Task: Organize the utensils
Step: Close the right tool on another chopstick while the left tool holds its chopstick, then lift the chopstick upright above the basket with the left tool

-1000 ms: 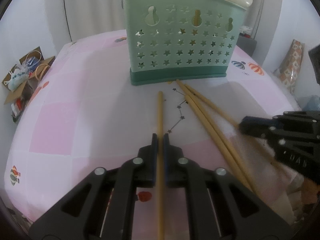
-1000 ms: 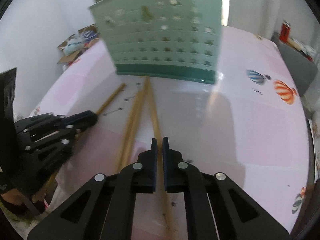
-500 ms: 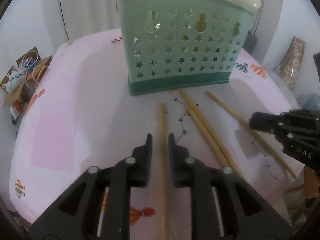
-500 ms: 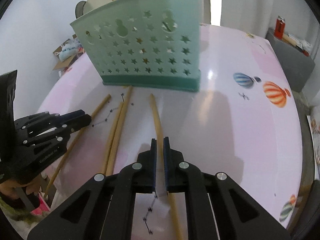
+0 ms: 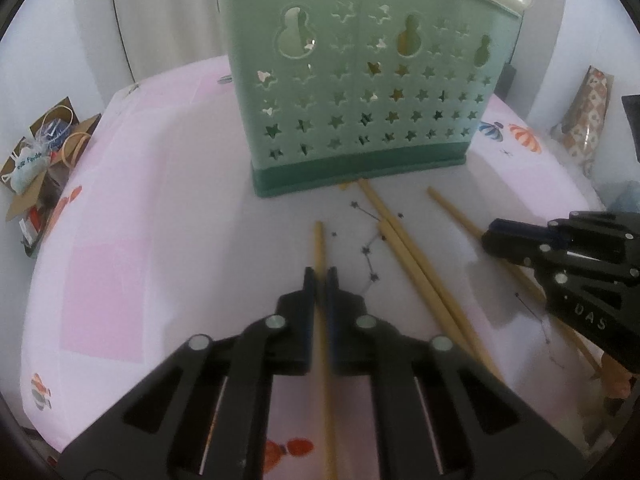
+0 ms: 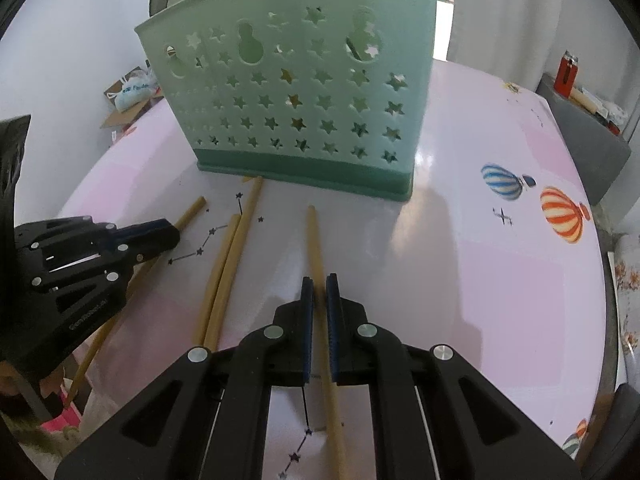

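Pink table [image 5: 160, 208]: 4 chopsticks [image 5: 412, 264], 1 caddy [image 5: 360, 92].

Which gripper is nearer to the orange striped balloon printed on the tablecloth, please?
Right. The right gripper sits left of the orange balloon; the left gripper lies farther left, beyond the right one.

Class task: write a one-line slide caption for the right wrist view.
Right gripper shut on a chopstick before the green star-cut utensil caddy.

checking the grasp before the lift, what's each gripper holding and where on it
Each holds one chopstick partway along its length: left gripper on the leftmost chopstick, right gripper on the rightmost chopstick.
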The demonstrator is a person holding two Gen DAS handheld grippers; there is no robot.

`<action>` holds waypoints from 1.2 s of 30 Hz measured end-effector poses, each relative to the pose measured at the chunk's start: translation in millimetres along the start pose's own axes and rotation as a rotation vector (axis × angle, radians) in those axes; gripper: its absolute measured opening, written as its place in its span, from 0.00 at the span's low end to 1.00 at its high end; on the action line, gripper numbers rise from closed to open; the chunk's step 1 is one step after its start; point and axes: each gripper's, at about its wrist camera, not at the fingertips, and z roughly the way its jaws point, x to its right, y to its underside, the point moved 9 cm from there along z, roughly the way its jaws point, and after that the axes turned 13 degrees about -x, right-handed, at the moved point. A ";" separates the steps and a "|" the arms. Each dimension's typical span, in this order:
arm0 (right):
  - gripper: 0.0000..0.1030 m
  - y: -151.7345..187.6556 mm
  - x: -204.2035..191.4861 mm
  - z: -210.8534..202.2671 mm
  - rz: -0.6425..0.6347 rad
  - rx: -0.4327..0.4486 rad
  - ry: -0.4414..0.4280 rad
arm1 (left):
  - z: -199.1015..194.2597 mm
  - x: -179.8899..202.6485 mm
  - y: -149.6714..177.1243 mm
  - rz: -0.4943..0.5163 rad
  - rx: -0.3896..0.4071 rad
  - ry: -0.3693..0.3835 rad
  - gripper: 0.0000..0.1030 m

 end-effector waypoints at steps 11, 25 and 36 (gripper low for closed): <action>0.08 10.6 3.8 1.6 0.034 -0.030 -0.069 | -2.0 11.0 9.2 0.014 -0.003 -0.034 0.04; 0.07 11.7 -4.6 1.0 0.014 -0.006 -0.020 | -3.3 11.0 10.5 0.014 0.001 -0.049 0.04; 0.07 11.8 -2.7 1.5 0.026 -0.007 -0.029 | -3.0 10.5 10.2 0.013 0.002 -0.047 0.04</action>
